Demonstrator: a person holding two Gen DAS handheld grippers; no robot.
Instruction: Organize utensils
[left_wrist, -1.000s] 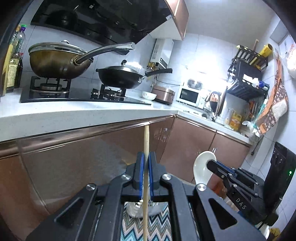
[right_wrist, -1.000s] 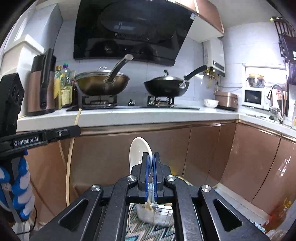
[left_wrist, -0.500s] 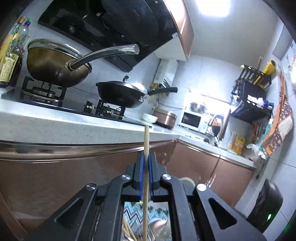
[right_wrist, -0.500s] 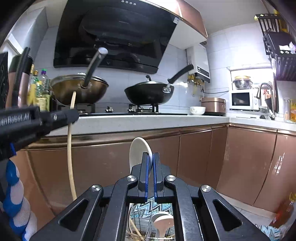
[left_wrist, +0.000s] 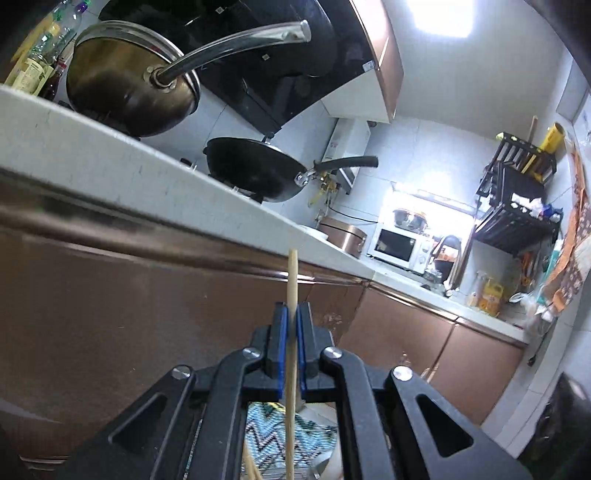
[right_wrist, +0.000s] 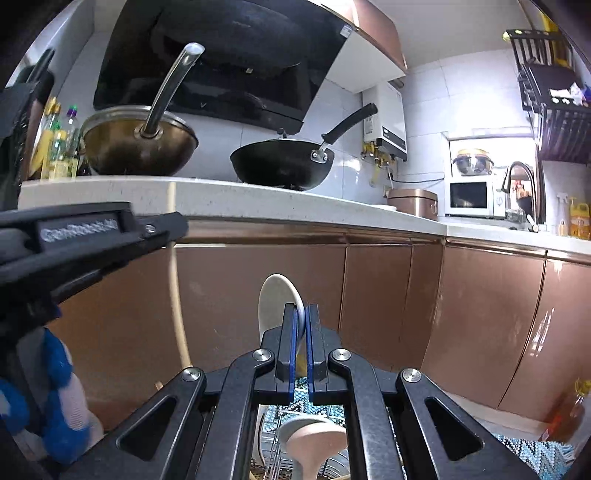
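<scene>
Left tool (left_wrist: 290, 345): pinched tight on an upright chopstick (left_wrist: 291, 295), a thin, pale wooden rod.
Right tool (right_wrist: 301, 343): clamped on a spoon (right_wrist: 279, 299), smooth white glazed bowl pointing up.
Below: wire rack (right_wrist: 314, 469) holding another spoon, over a zigzag mat (left_wrist: 269, 432).
Risk: the slim stick may pivot between the pads; the slick spoon may slip and chip on the wire.

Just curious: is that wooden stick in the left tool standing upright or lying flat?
Upright. The wooden stick runs vertically between the left tool's shut blue pads, its tip above them.
</scene>
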